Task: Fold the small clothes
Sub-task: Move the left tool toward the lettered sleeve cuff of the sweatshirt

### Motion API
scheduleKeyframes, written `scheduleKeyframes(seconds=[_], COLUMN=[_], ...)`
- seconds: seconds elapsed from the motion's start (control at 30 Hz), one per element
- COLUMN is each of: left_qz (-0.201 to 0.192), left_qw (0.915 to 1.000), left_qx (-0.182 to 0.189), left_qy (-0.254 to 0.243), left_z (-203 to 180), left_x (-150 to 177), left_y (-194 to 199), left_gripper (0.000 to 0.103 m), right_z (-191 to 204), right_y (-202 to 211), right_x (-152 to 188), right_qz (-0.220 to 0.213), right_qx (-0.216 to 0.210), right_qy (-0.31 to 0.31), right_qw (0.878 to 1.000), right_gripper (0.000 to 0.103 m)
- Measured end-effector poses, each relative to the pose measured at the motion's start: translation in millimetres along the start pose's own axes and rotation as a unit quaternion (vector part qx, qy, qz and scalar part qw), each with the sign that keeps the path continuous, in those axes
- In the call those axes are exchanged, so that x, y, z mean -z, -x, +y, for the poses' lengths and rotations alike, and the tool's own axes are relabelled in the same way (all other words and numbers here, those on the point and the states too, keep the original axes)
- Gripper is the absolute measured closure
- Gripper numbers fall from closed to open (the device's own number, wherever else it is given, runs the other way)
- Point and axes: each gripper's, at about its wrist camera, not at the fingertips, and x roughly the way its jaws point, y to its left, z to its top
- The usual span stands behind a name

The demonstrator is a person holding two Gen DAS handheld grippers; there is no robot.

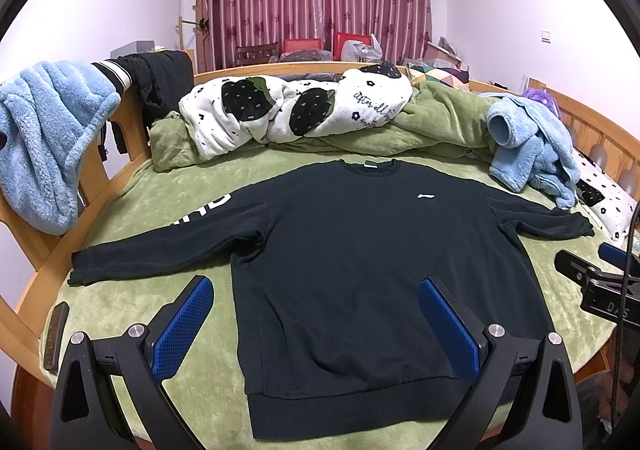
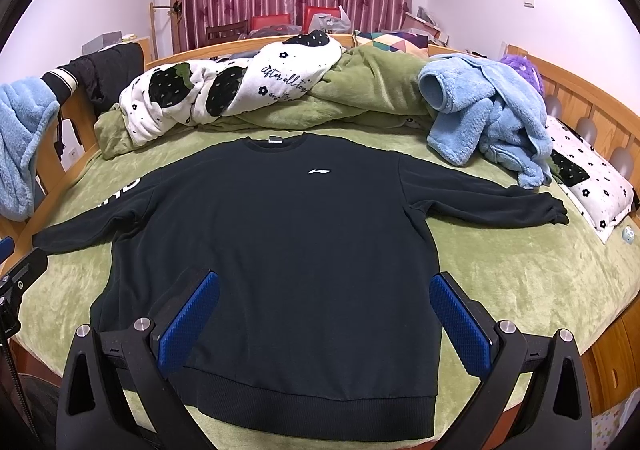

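A black long-sleeved sweatshirt (image 1: 360, 258) lies flat and face up on the green bed cover, both sleeves spread out, hem toward me; it also fills the right wrist view (image 2: 288, 250). My left gripper (image 1: 316, 290) is open and empty, hovering above the hem's left part. My right gripper (image 2: 324, 286) is open and empty above the hem's right part. The right gripper's body shows at the right edge of the left wrist view (image 1: 600, 286).
A white strawberry-print blanket (image 1: 292, 109) and a green quilt (image 1: 440, 117) are bunched at the far side. A pale blue fleece garment (image 1: 532, 145) lies by the right sleeve. Another blue fleece (image 1: 44, 137) hangs on the wooden bed rail (image 1: 40, 274) at left. A pillow (image 2: 592, 185) lies at right.
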Motion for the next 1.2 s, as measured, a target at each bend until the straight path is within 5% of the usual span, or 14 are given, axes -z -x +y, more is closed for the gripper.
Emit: scheduleKeyframes(seconds=[0.23,0.5,1.0,1.2], left_qz=[-0.005,0.008,0.062,0.092], left_qw=[0.9997,0.9998,0.9924,0.9882], left_qx=[0.021,-0.01,-0.085,-0.085], left_qy=[0.013,0.017,0.065,0.088], left_z=[20,62,210,254], left_x=[0,-10,-5,12], left_y=[7,-16,-116,-161], left_gripper=[0.0,0.0,0.0,0.001], right_z=[3,15,94,117], right_y=[-7,-4,-52,-94], right_x=[5,-3,-36,-34], right_qz=[0.013,0.011,-0.046,-0.025], right_qx=[-0.012,-0.001,-0.036,-0.057], right_qy=[-0.004,-0.004,0.032,0.056], right_qw=[1.0,1.0,0.998,0.997], right_gripper=[0.0,0.0,0.0,0.0])
